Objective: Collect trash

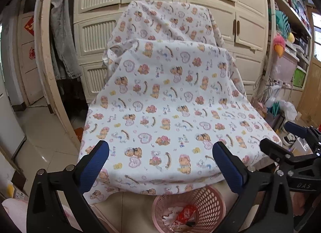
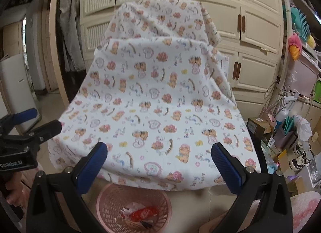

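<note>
A pink perforated basket (image 1: 212,198) stands on the floor below the front edge of a table draped in a white bear-print cloth (image 1: 164,100). It holds a red wrapper (image 1: 185,216) and white paper scraps. In the right wrist view the basket (image 2: 112,198) holds the same red wrapper (image 2: 143,214). My left gripper (image 1: 160,152) is open and empty above the cloth's front edge. My right gripper (image 2: 159,150) is open and empty too. Each gripper shows at the side of the other's view: the right one (image 1: 280,134) and the left one (image 2: 45,118).
Cream cabinets (image 1: 210,2) stand behind the table. Shelves with toys and boxes (image 2: 301,56) and floor clutter (image 2: 291,142) fill the right side. Clothes (image 1: 62,38) hang at the left by a door frame. Tiled floor (image 1: 40,128) lies at the left.
</note>
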{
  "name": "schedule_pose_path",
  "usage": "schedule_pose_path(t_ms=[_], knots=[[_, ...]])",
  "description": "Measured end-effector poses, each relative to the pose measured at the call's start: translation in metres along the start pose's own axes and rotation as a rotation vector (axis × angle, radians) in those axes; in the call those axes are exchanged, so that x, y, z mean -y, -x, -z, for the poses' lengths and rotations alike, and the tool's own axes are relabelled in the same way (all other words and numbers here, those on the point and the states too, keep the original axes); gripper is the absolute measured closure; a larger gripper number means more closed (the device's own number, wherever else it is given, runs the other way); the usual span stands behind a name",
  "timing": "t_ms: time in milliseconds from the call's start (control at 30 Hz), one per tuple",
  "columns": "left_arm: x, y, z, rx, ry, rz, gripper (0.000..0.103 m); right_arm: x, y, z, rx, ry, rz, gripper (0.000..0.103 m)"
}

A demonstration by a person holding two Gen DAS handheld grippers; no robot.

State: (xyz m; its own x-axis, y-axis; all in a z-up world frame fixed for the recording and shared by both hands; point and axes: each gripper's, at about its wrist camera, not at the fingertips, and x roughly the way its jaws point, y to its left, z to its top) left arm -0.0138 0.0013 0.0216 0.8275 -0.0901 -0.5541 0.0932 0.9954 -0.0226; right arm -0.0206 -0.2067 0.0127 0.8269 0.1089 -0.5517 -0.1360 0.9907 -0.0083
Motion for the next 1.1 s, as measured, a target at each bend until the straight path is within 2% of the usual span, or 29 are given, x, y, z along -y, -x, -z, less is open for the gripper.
schedule_pose_path(t_ms=[367, 633, 1100], knots=[[-0.009, 0.003, -0.003, 0.025, 0.031, -0.036, 0.001, 0.007, 0.005, -0.007, 0.033, -0.021, 0.001, 0.0], [-0.008, 0.003, -0.004, 0.026, 0.037, -0.002, 0.001, 0.009, 0.004, -0.007, 0.027, -0.038, -0.001, 0.0], [-0.009, 0.005, -0.004, 0.03, 0.042, -0.011, 0.001, 0.013, 0.0, -0.007, 0.018, -0.052, 0.003, 0.0]])
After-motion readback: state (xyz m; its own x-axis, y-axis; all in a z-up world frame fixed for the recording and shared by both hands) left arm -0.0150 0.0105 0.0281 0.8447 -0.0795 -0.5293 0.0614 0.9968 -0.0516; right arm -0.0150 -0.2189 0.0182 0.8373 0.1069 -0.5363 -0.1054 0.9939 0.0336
